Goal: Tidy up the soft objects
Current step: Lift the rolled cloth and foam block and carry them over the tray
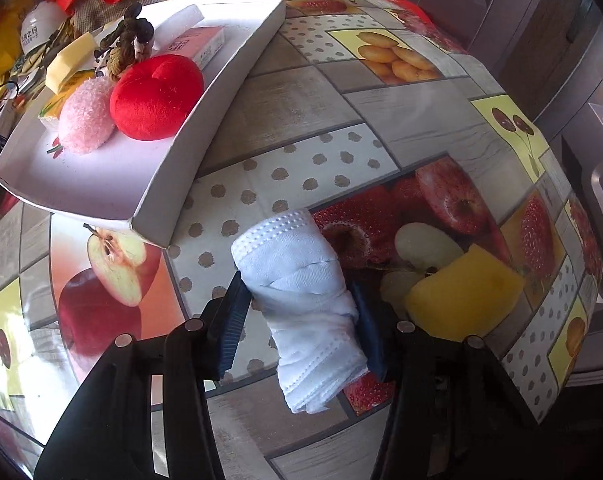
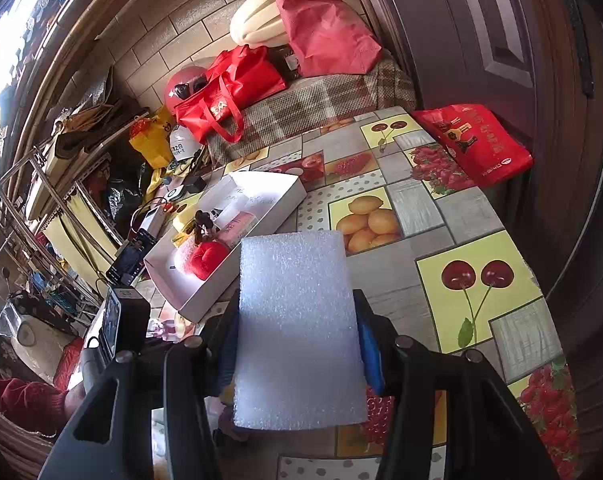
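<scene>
My left gripper (image 1: pixel 301 300) is shut on a rolled white face mask (image 1: pixel 301 280), held just above the fruit-print tablecloth. A yellow sponge (image 1: pixel 465 292) lies on the table right of it. The white cardboard tray (image 1: pixel 229 80) sits up-left, holding a red plush (image 1: pixel 157 96), a pink fluffy ball (image 1: pixel 86 118), a white foam piece (image 1: pixel 179 24) and a pink box (image 1: pixel 205 42). My right gripper (image 2: pixel 297 324) is shut on a white foam block (image 2: pixel 297 328), held above the table. The tray (image 2: pixel 205 300) lies ahead-left of it, with the red plush (image 2: pixel 211 258) inside.
A red bag (image 2: pixel 473 142) lies at the table's far right corner. A phone (image 2: pixel 131 256) and small boxes sit left of the tray. Red bags (image 2: pixel 229 92) rest on a checkered bench beyond the table. A dark door (image 2: pixel 501 40) stands to the right.
</scene>
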